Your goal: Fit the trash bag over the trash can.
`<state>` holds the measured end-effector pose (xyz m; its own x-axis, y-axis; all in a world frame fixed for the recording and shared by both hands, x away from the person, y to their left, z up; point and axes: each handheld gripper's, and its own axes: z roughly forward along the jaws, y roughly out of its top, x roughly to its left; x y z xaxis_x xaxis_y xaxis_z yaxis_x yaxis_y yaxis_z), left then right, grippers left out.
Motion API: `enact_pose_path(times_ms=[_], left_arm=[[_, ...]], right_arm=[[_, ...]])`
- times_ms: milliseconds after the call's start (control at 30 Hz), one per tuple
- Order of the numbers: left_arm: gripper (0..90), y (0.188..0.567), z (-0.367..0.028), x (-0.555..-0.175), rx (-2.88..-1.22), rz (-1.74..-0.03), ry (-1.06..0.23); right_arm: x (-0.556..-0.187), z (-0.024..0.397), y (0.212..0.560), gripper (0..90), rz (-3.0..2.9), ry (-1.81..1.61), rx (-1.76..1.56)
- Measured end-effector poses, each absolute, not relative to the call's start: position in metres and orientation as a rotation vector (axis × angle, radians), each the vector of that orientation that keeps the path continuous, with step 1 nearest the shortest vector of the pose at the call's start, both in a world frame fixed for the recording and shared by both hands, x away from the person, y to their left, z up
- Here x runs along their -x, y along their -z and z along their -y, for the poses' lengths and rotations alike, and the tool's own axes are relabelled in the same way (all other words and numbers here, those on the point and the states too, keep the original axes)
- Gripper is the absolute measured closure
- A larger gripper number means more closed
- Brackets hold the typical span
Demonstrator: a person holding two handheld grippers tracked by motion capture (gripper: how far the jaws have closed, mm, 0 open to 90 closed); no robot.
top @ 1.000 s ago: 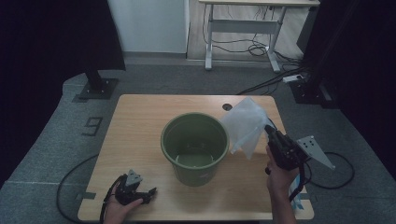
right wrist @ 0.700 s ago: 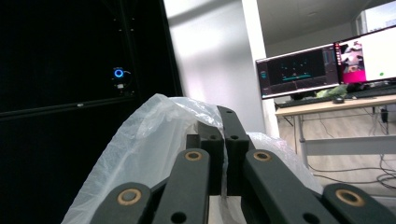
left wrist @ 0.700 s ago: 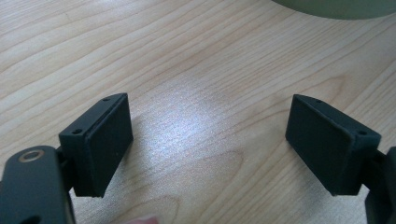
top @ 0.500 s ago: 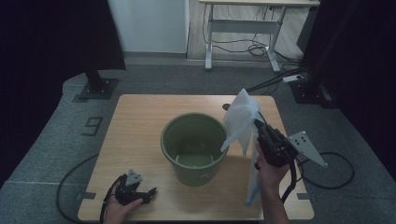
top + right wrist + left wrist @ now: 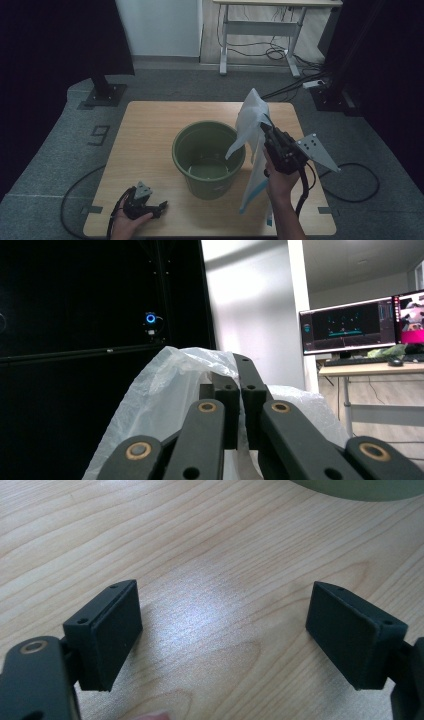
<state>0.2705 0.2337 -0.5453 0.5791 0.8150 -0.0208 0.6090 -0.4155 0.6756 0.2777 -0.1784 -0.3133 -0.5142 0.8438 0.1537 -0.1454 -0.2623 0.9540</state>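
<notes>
A green bucket (image 5: pixel 209 155) stands upright in the middle of the wooden table (image 5: pixel 150 130). Just right of its rim, my right gripper (image 5: pixel 265 131) is lifted off the table, shut on a thin white plastic bag (image 5: pixel 251 120). The bag rises above the jaws and hangs down past the hand toward the table's front edge. In the right gripper view the closed jaws pinch the crinkled bag (image 5: pixel 165 390). My left gripper (image 5: pixel 159 205) rests low at the table's front left, open with only bare wood (image 5: pixel 220 595) between its pads (image 5: pixel 117 630).
The bucket's base edge (image 5: pixel 360 487) shows at the top of the left gripper view. Behind the table are a dark stand base (image 5: pixel 102 92), a white desk frame (image 5: pixel 260 30) and cables on the grey floor. A desk with monitors (image 5: pixel 350 327) stands farther off.
The right hand has lifted the bag and carried it left toward the bucket's rim, and the bag now stands taller. The left gripper has stayed put.
</notes>
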Motion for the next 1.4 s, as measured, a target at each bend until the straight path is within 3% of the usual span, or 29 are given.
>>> enact_pose_path(times_ms=[533, 967, 1400], left_arm=[[14.6, 0.545, -0.234, -0.27, -2.166, -1.129, -0.412], [14.6, 0.545, -0.234, -0.27, -2.166, -1.128, -0.414], [14.7, 0.545, -0.233, -0.27, -2.166, -1.13, -0.418]], right_arm=[[-0.275, 0.159, 0.306, 88.9, -1.337, -1.847, -0.847], [-0.28, 0.132, 0.367, 88.9, -1.552, -1.729, -0.864], [-0.276, 0.143, 0.386, 88.9, -1.576, -1.704, -0.906]])
